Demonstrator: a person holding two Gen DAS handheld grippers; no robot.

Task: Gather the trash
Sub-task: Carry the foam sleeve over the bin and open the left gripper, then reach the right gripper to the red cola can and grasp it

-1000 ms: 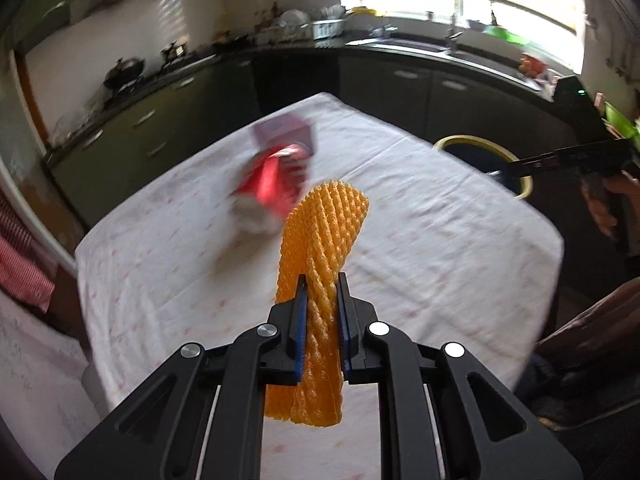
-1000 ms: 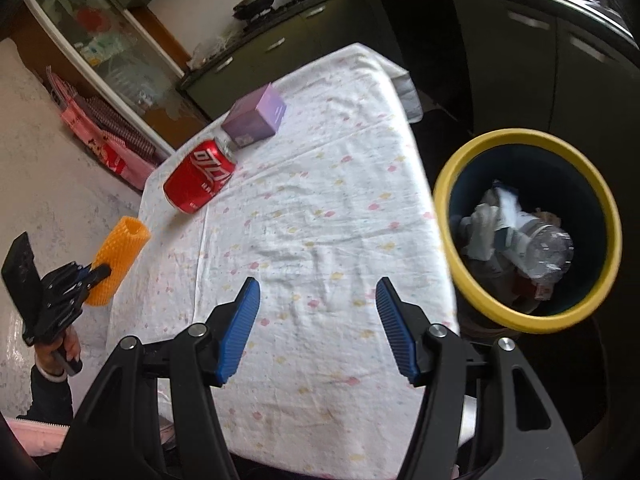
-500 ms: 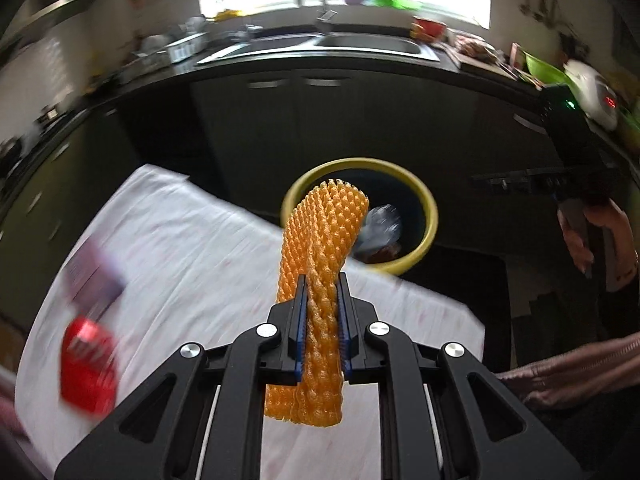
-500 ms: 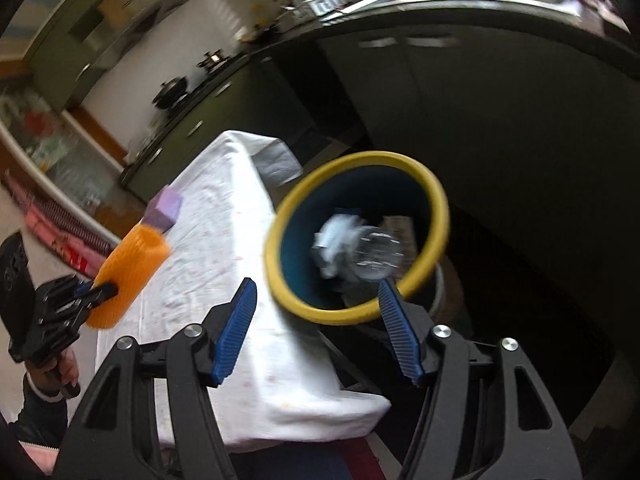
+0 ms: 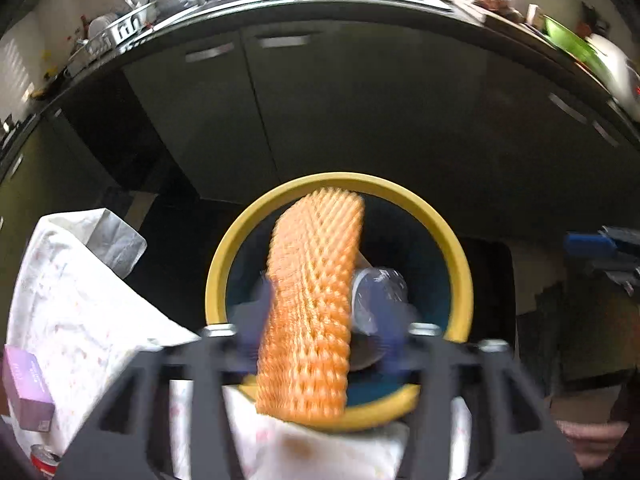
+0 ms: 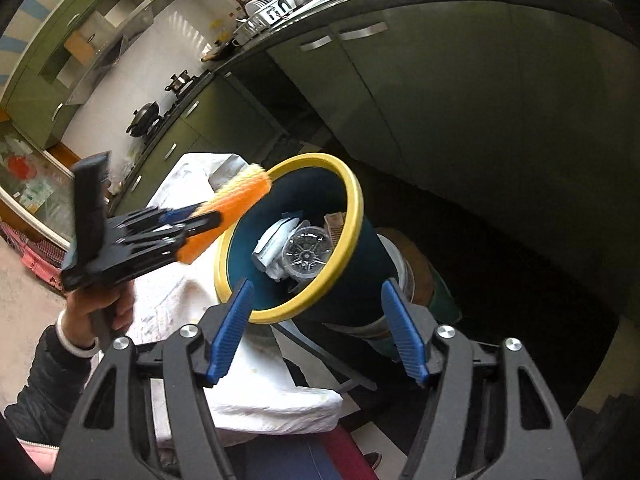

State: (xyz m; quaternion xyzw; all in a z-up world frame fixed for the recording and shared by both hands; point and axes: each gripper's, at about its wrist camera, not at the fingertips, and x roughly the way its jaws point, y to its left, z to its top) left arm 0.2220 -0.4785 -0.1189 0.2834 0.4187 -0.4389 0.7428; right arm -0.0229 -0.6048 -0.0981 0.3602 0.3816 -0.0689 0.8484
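Left of centre in the right wrist view, left gripper (image 6: 208,216) jaws just opened, orange foam net sleeve (image 5: 312,300) loose between them over yellow-rimmed dark bin (image 5: 460,264), hand (image 6: 96,308) gripping handle, right gripper (image 6: 320,328) wide open, empty, angled down at bin.

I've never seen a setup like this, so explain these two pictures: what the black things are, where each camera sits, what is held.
No robot here: a person holds a black two-finger claw in each hand, with a wide-angle camera on each looking along its fingers. One picture comes from the left claw, the other from the right claw.

The left claw's jaws have just been opening, and the orange foam net sleeve sits loose between them, over the yellow-rimmed dark bin. A clear plastic bottle already lies inside.

The right claw's jaws have also just been opening, and they are empty.

On the table with the white flowered cloth lie a purple box and a red can.
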